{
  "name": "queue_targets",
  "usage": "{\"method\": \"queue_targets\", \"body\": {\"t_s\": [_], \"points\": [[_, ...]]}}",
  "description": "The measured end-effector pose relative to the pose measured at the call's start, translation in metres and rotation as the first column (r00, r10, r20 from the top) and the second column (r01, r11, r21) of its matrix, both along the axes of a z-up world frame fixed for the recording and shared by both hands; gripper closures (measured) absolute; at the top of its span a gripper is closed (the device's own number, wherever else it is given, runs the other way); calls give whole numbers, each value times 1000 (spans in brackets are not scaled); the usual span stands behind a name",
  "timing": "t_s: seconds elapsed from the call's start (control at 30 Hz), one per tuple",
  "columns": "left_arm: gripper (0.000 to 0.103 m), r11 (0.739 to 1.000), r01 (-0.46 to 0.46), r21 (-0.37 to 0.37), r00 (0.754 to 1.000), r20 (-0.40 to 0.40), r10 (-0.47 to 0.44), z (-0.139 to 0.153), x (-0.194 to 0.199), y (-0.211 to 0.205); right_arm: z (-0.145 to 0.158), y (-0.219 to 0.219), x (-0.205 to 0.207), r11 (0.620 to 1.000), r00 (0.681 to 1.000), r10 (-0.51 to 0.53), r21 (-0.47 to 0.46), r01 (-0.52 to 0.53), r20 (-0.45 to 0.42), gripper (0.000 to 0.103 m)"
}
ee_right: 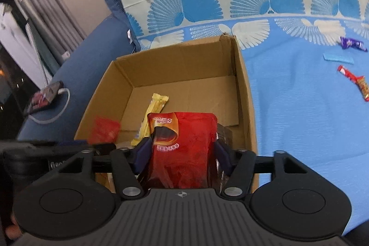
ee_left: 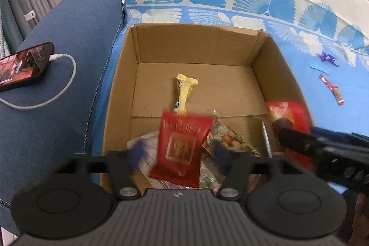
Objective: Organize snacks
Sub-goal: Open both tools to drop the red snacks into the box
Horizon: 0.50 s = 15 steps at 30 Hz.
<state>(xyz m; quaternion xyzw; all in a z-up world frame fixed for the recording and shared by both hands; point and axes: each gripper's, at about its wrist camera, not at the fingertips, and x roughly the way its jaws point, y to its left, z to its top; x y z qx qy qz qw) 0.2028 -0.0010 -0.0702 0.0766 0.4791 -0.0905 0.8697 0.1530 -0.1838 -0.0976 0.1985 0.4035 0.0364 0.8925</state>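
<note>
The left gripper (ee_left: 177,151) is holding its jaws wide open over the cardboard box (ee_left: 230,47). A small red packet (ee_left: 182,146) is sitting in the gap between them, and no pad is touching it. It looks blurry, so it is probably dropping. Its long side is running up and down in the left view, with its top edge tipping toward the far wall of the box. The jaws are open like this so the packet can fall in with the other snacks.

The right gripper (ee_right: 182,153) is hanging over the near right part of the same box. A big red bag (ee_right: 184,144) is standing between its jaws, with its long side pointing away from the camera and its top toward the far wall. There is a thin gap at each blue pad, so the jaws look loose, not squeezing. This bag is most likely being let go too.

Down in the box, a yellow bar (ee_left: 184,93) is lying flat, with its long side pointing toward the back wall. A clear bag of nuts (ee_left: 228,140) is lying near the front.

The box is sitting on a blue bed sheet (ee_right: 299,107). A purple candy (ee_right: 352,44) and a long red stick snack (ee_right: 355,82) are lying on the sheet, well apart from the box. They are probably next.
</note>
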Motion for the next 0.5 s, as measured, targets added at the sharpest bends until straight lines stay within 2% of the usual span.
{"method": "queue_targets", "body": {"t_s": [0.03, 0.1, 0.3, 0.5], "points": [[1, 1000, -21, 15, 1000, 20, 21, 2, -1, 1, 1, -3, 1, 1000, 1000, -13, 25, 13, 7, 23], [0, 998, -52, 27, 997, 58, 50, 5, -4, 3, 5, -9, 0, 997, 999, -37, 72, 34, 32, 16], [0, 998, -58, 29, 998, 16, 57, 9, -22, 7, 14, -4, -18, 1000, 999, -11, 25, 10, 49, 13], [0, 997, -60, 42, 998, 5, 60, 17, -69, 11, 23, 8, -63, 999, 1000, -12, -51, 13, 24, 10]]}}
